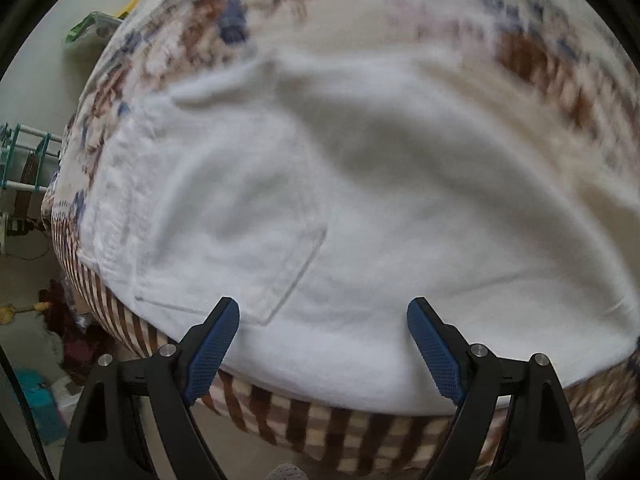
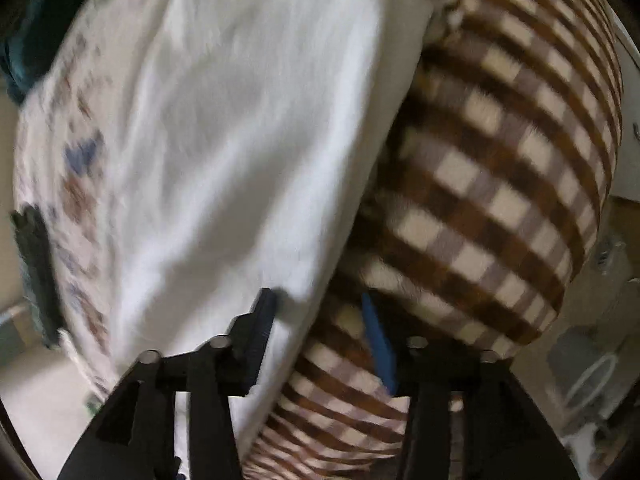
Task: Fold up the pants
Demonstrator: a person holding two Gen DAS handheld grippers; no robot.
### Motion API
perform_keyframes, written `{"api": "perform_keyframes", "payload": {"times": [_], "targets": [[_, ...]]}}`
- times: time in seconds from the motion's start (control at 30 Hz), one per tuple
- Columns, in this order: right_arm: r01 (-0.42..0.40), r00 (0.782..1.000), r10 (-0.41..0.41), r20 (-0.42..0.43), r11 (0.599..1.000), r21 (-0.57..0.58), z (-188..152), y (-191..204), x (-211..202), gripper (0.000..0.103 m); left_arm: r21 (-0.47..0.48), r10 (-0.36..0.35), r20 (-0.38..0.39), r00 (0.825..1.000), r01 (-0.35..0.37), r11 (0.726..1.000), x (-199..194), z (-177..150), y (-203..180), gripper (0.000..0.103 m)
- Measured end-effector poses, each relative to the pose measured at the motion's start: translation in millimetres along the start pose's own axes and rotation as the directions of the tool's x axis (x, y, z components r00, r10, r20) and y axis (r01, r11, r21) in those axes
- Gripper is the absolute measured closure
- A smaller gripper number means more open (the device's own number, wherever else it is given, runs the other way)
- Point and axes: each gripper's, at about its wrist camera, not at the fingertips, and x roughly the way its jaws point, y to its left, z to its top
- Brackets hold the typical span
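Note:
White pants (image 1: 320, 200) lie spread on a bed, with a back pocket (image 1: 256, 272) near my left gripper. My left gripper (image 1: 323, 312) is open just above the near edge of the pants, holding nothing. In the right wrist view the pants (image 2: 224, 152) hang over the bed's left part, next to a brown checked blanket (image 2: 500, 184). My right gripper (image 2: 316, 308) is open, its jaws either side of the pants' lower edge where it meets the blanket; the view is blurred.
A patterned bedsheet (image 1: 168, 52) lies under the pants, and the brown checked blanket (image 1: 320, 432) hangs over the bed edge. A teal rack (image 1: 28, 156) and floor clutter (image 1: 60, 332) are at the left. A dark object (image 2: 36, 272) sits by the bed.

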Motion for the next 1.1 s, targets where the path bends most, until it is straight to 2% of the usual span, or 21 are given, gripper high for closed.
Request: {"api": "perform_keyframes", "payload": {"times": [0.03,0.1,0.23,0.3,0.4,0.47,0.5,0.57,0.63,0.7,0.73,0.77,0.83,0.87,0.9,0.97,1.0,1.03,1.07,1.1], "targets": [[0.031,0.999,-0.031,0.007,1.000,-0.006,0,0,1,0.080,0.014,0.011,-0.041,0.999,-0.010,1.000,12,-6,-1,0.017],[0.081,0.997,-0.082,0.011,0.997,0.003,2,-5,0,0.088,0.006,0.000,-0.061,0.998,0.001,1.000,17,-13,2,0.017],[0.089,0.991,-0.092,-0.092,0.995,-0.043,3,-2,-4,0.089,-0.035,-0.031,-0.052,0.998,0.029,0.999,-4,-8,12,0.017],[0.070,0.990,-0.086,-0.111,0.988,-0.141,-7,21,-20,0.088,-0.061,-0.040,-0.025,0.999,0.038,0.997,-21,-1,18,0.017],[0.015,0.990,-0.056,-0.128,0.954,-0.300,-31,70,-43,0.073,-0.098,-0.022,0.032,0.999,0.025,0.995,-49,15,24,0.017],[-0.063,0.982,-0.011,-0.186,0.918,-0.391,-49,115,-46,0.056,-0.120,0.001,0.061,0.998,0.006,0.993,-59,31,25,0.017],[-0.119,0.972,0.013,-0.233,0.886,-0.448,-61,147,-43,0.055,-0.136,0.010,0.067,0.998,-0.001,0.991,-62,44,27,0.017],[-0.174,0.958,0.016,-0.285,0.824,-0.539,-80,202,-34,0.055,-0.164,0.006,0.067,0.998,0.005,0.986,-61,63,33,0.017],[-0.245,0.933,-0.005,-0.359,0.723,-0.646,-109,265,-13,0.055,-0.188,0.000,0.067,0.998,0.012,0.982,-55,80,40,0.017],[-0.279,0.919,-0.049,-0.391,0.622,-0.732,-136,321,14,0.055,-0.192,-0.004,0.070,0.998,0.017,0.981,-47,93,42,0.017],[-0.268,0.919,-0.093,-0.383,0.565,-0.780,-147,346,30,0.055,-0.185,0.000,0.067,0.998,0.013,0.983,-43,100,42,0.017],[-0.210,0.928,-0.169,-0.332,0.498,-0.841,-159,368,49,0.055,-0.178,0.000,0.062,0.998,0.011,0.984,-38,105,41,0.017],[-0.123,0.925,-0.292,-0.244,0.376,-0.918,-172,395,79,0.055,-0.165,-0.012,0.050,0.999,0.020,0.986,-28,114,44,0.017],[-0.091,0.919,-0.337,-0.203,0.320,-0.943,-177,403,90,0.055,-0.161,-0.019,0.042,0.999,0.025,0.987,-24,116,44,0.017],[-0.060,0.906,-0.393,-0.156,0.246,-0.967,-184,409,100,0.055,-0.156,-0.034,0.029,0.999,0.038,0.987,-18,118,44,0.017],[-0.029,0.887,-0.454,-0.083,0.124,-0.992,-196,412,111,0.056,-0.151,-0.050,0.011,0.999,0.051,0.987,-11,120,48,0.017],[-0.006,0.877,-0.479,-0.036,0.064,-0.998,-202,410,115,0.059,-0.151,-0.062,0.005,0.998,0.062,0.987,-7,120,50,0.017],[0.015,0.870,-0.493,0.008,0.010,-1.000,-209,410,118,0.079,-0.151,-0.070,-0.002,0.998,0.069,0.986,-5,122,51,0.017],[0.027,0.867,-0.498,0.029,-0.011,-1.000,-212,405,118,0.087,-0.150,-0.077,-0.011,0.997,0.075,0.986,-3,123,52,0.017],[0.039,0.866,-0.499,0.032,0.003,-0.999,-211,403,117,0.090,-0.149,-0.091,-0.022,0.996,0.087,0.985,0,124,53,0.017]]}}
